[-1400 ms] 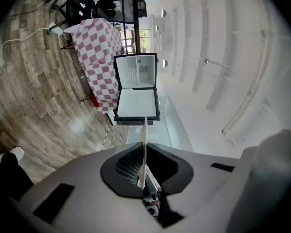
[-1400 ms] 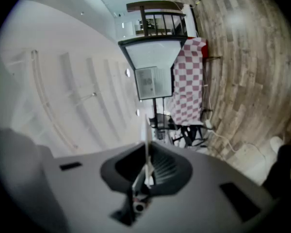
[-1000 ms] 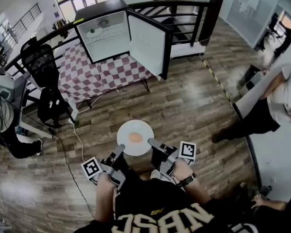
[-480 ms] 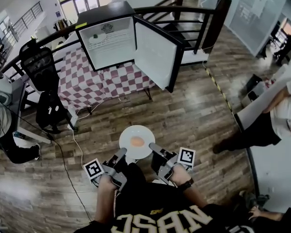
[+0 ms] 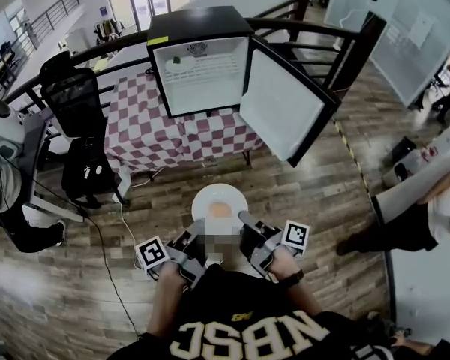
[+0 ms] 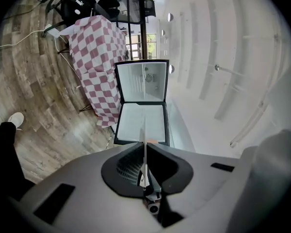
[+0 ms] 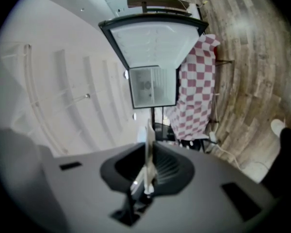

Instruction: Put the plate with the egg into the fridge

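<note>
A small item (image 5: pixel 178 60) on the fridge's (image 5: pixel 199 22) top shelf is unidentifiable. The plate's (image 5: pixel 210 196) rim farthest from the fridge is blurred.

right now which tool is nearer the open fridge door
Right. The right tool grips the plate on the side where the fridge door swings out; the left tool grips its opposite rim, farther from the door.

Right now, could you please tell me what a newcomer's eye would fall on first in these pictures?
First, the white plate carrying an egg, pinched at its rim by the left hand-held gripper and the right hand-held gripper, low in the head view's centre. Beyond it, the black fridge stands with its door swung open, on a red-and-white checked cloth.
</note>
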### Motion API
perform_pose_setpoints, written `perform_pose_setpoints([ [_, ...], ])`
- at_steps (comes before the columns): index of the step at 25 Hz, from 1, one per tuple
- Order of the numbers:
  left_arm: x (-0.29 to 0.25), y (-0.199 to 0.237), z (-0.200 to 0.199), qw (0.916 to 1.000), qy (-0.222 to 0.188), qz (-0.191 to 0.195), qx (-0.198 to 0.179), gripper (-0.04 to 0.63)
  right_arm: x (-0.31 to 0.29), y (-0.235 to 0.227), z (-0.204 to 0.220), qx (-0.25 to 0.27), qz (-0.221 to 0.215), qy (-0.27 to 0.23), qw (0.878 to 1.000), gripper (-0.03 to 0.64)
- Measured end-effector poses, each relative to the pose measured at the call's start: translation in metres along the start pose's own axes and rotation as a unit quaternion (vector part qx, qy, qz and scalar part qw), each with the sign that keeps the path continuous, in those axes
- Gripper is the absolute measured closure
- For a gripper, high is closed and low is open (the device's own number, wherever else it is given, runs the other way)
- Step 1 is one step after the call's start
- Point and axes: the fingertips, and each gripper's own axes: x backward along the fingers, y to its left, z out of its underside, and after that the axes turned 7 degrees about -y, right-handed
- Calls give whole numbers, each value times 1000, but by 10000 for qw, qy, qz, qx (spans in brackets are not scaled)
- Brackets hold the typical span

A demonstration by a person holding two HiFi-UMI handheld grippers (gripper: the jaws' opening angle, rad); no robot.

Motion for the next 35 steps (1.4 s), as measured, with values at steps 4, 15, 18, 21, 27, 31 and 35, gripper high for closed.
perform_pose_setpoints([
  [4, -8, 0, -43, 10000, -24, 40, 86, 563, -44, 0, 5, -32, 27, 71, 10000, 578],
  [15, -41, 3, -120, 9990, -167, -30, 406, 563, -133, -4, -8, 91, 308, 373, 9988, 580],
  [18, -63, 3, -138, 9990, -228, -16, 386, 563, -156, -8, -26, 100, 328, 379, 9987, 580],
  [21, -95, 4, -157, 9986, -298, -35, 432, 563, -184, -10, -51, -28, 337, 350, 9988, 580],
  [27, -167, -15, -189, 9988, -370, 22, 318, 563, -237, 4, -111, 43, 250, 293, 9992, 580],
  [31, -211, -25, -205, 9990, -375, 58, 222, 563, -263, 9, -148, 60, 250, 211, 9994, 580],
  [35, -251, -25, -214, 9992, -326, 22, 230, 563, -281, 16, -183, 184, 193, -9, 9996, 580],
])
